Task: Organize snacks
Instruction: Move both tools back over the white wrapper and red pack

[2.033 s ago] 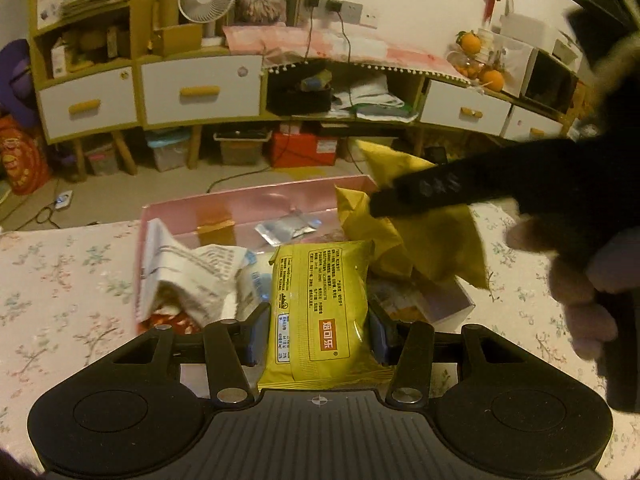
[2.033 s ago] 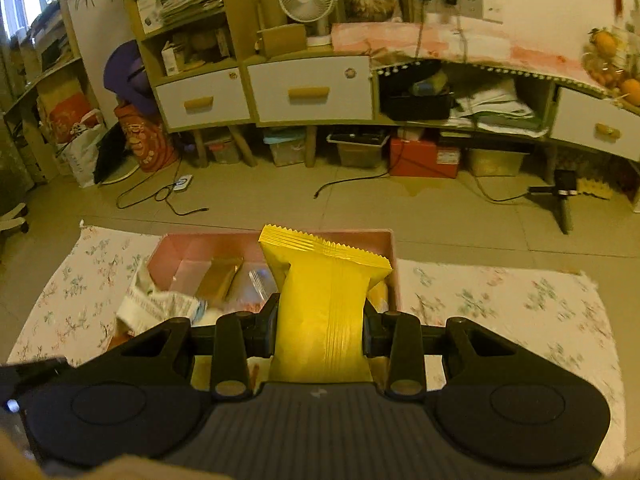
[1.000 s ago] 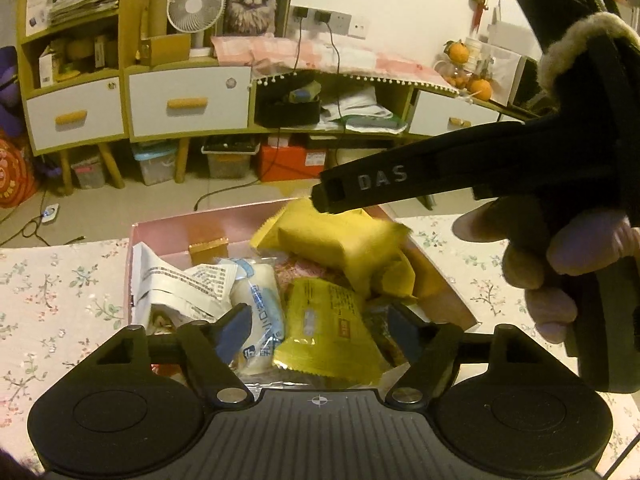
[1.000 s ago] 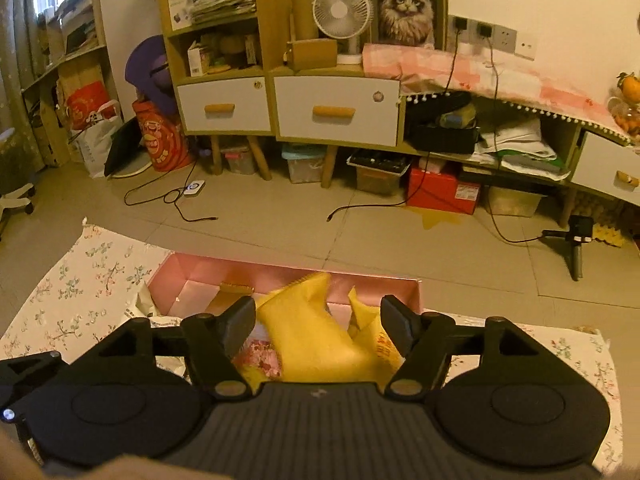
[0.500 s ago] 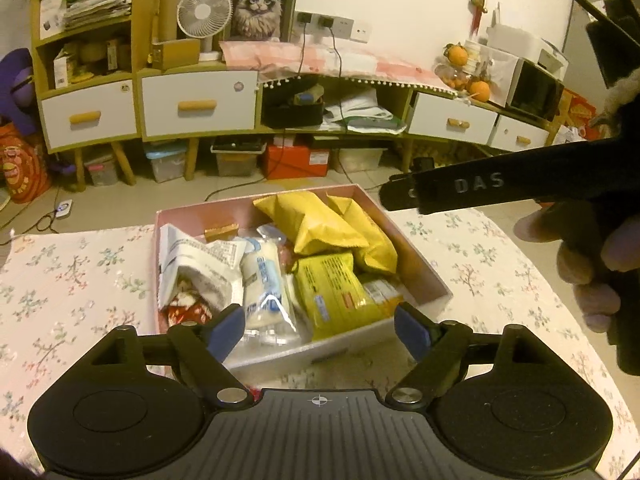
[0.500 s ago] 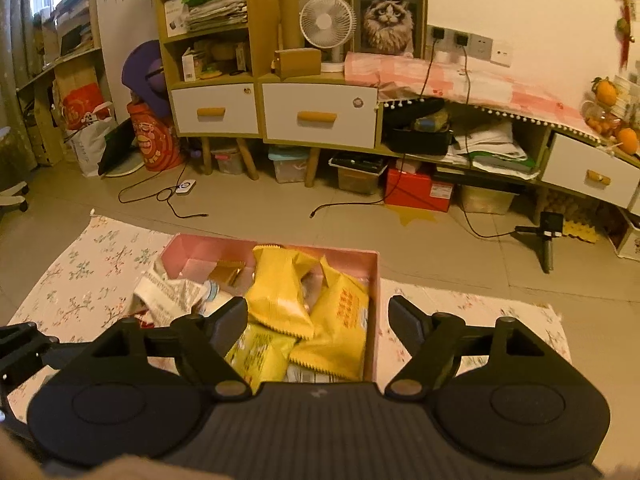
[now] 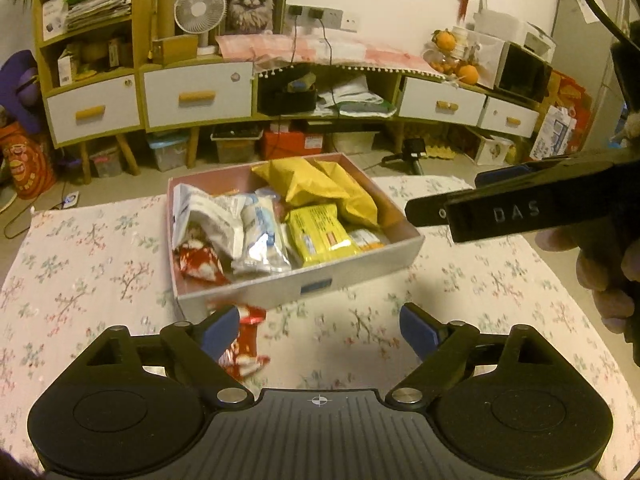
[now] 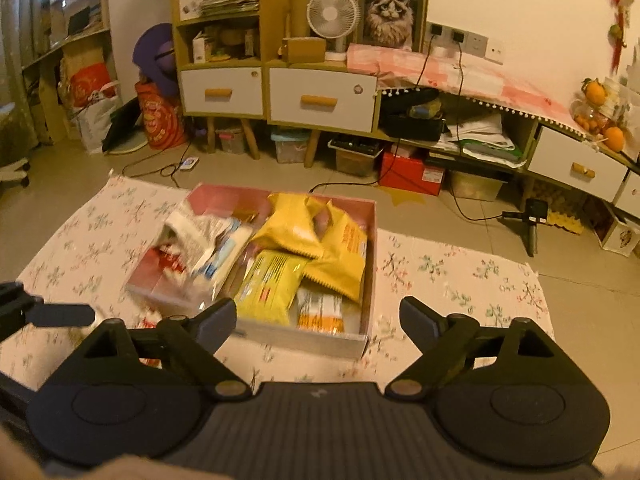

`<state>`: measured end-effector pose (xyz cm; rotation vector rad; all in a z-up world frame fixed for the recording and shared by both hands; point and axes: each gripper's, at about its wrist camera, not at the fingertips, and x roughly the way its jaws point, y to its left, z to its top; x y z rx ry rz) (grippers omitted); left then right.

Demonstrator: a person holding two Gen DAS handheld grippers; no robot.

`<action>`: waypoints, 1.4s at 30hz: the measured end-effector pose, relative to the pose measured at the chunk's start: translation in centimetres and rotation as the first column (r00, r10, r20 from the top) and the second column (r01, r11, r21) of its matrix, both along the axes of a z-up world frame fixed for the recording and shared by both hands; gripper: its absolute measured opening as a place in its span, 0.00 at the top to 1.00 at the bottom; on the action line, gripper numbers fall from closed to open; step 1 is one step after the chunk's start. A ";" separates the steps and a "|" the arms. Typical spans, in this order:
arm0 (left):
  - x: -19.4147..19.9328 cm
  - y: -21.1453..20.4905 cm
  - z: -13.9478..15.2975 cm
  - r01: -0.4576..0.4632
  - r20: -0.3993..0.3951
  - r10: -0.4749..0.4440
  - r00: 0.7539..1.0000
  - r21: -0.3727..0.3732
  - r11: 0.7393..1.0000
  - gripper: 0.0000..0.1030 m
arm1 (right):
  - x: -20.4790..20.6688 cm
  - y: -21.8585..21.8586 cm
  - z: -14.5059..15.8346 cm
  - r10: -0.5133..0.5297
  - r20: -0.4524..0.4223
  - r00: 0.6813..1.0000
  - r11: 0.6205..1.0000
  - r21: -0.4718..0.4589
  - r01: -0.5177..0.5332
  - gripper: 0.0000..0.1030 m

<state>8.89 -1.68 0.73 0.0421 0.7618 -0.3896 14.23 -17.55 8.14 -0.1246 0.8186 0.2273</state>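
Observation:
A pink box [image 7: 312, 280] [image 8: 372, 248] on the floral cloth holds several snack packs: yellow bags [image 7: 316, 188] [image 8: 320, 240], a flat yellow pack [image 7: 318, 236] [image 8: 268, 288], and white packs [image 7: 260, 236] [image 8: 200, 236]. A red and white pack [image 7: 246, 342] lies on the cloth in front of the box, near my left gripper's left finger. My left gripper [image 7: 318, 332] is open and empty, held back from the box. My right gripper [image 8: 318, 320] is open and empty above the box's near edge; it also shows at the right of the left wrist view [image 7: 520, 212].
The floral cloth [image 7: 80, 264] [image 8: 460, 276] covers the table. Beyond its far edge are the floor, low cabinets with white drawers [image 7: 196, 96], a fan [image 8: 334, 12], and a small tripod [image 8: 530, 224].
Both grippers let go of their yellow packs into the box, opened wide and pulled back and up from it. The red and white pack has come into view in front of the box.

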 end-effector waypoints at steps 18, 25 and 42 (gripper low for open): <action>-4.9 1.9 -1.3 -0.002 -0.007 0.003 1.000 0.075 0.997 0.07 | -6.1 1.2 -2.0 -0.031 -0.046 0.998 0.999 0.018 0.032 0.04; -5.8 3.5 -2.1 -0.002 0.009 0.001 1.000 0.113 0.994 0.06 | -7.1 1.3 -3.1 -0.079 -0.097 0.992 0.992 0.086 0.088 0.03; -4.7 10.9 -5.1 -0.115 0.019 0.114 0.993 0.129 0.985 0.06 | -6.8 4.6 -5.4 -0.045 -0.132 0.990 0.995 0.086 0.057 0.03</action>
